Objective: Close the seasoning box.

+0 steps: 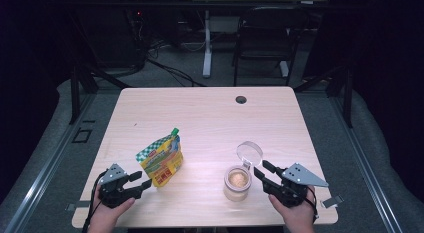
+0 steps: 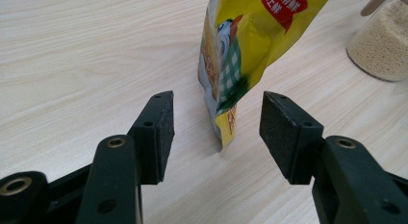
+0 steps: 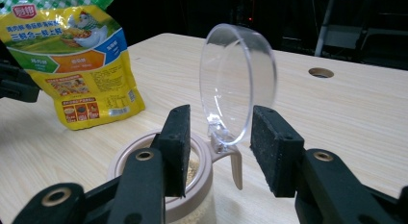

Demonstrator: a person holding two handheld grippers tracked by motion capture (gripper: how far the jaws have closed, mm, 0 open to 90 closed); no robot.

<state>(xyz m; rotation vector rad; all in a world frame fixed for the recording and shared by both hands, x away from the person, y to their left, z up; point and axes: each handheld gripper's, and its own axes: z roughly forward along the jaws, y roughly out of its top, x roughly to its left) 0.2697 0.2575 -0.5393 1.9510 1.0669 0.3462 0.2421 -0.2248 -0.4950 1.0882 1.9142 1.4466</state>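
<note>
Claws wide apart — left claw (image 2: 216, 132) astride pouch (image 2: 240, 56) edge, right claw (image 3: 219, 147) astride jar (image 3: 192, 185) hinge.

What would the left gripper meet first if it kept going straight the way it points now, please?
Most likely the yellow pouch: its bottom edge stands right between the open jaws of the left gripper, just ahead of the pads and apparently untouched.

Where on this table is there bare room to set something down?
The whole far half of the table is bare, from the pouch and jar back to the cable hole. A bare strip also lies between pouch and jar. The near edge is crowded: left gripper at the pouch, right gripper at the jar's open lid.
</note>
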